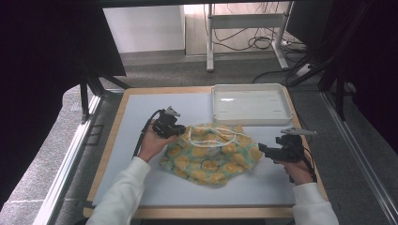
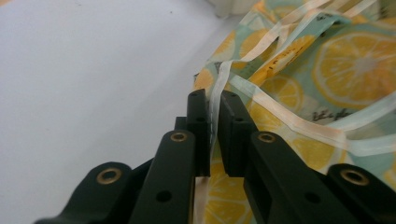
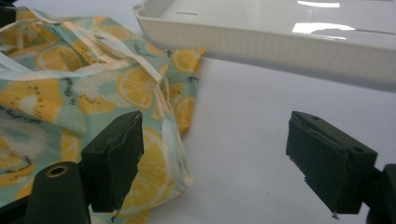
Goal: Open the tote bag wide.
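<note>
A lemon-print cloth (image 1: 211,154) with white straps lies crumpled on the middle of the white mat. My left gripper (image 1: 180,131) is at the cloth's left edge. In the left gripper view its jaws (image 2: 214,100) are shut on a white strap (image 2: 220,77) that runs up between them, with the cloth (image 2: 327,70) spreading to the right. My right gripper (image 1: 260,149) stands open at the cloth's right edge. In the right gripper view (image 3: 215,135) the jaws are wide apart; the cloth's corner (image 3: 56,93) lies by the left one, and bare mat lies between them.
A white plastic tray (image 1: 248,123) stands at the back right of the table (image 1: 141,108), just beyond the cloth; its wall (image 3: 280,44) fills the top of the right gripper view. A light wooden border frames the mat. Metal rails run along both sides of the table.
</note>
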`<state>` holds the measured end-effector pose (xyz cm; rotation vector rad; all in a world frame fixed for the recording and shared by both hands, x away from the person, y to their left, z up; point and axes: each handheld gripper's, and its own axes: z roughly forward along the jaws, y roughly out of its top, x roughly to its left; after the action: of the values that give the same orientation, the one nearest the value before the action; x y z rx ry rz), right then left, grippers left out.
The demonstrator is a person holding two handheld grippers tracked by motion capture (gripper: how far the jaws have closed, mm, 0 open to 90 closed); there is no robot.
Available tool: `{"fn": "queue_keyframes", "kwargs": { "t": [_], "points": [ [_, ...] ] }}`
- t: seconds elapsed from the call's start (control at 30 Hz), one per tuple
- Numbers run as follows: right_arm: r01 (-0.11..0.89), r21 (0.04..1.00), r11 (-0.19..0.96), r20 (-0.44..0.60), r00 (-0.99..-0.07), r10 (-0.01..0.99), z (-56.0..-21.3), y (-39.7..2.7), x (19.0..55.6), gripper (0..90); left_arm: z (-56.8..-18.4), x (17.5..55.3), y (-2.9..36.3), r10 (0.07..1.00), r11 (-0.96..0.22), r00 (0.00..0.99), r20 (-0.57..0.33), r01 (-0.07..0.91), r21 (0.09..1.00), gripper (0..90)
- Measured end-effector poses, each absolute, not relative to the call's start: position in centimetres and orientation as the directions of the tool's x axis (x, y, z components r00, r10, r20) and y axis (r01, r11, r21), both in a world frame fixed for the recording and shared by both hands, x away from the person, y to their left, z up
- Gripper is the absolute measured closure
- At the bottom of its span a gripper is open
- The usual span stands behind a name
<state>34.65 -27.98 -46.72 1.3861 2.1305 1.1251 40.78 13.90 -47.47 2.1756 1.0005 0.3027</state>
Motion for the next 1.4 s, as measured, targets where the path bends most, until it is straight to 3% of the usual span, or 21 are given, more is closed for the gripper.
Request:
{"fn": "queue_keyframes", "kwargs": {
  "t": [0.7,1.4],
  "points": [
    [0.540,0.817,0.202,0.117,-0.498,0.860,-44.9,-26.8,34.1,19.2,-46.1,38.0,15.0,0.708,-0.347,0.689,-0.156,0.532,0.772,89.9],
    [0.493,0.831,0.259,0.015,-0.484,0.875,-42.0,-24.9,34.7,20.9,-46.2,37.9,15.5,0.705,-0.318,0.686,-0.179,0.531,0.785,89.9]
  ]
}}
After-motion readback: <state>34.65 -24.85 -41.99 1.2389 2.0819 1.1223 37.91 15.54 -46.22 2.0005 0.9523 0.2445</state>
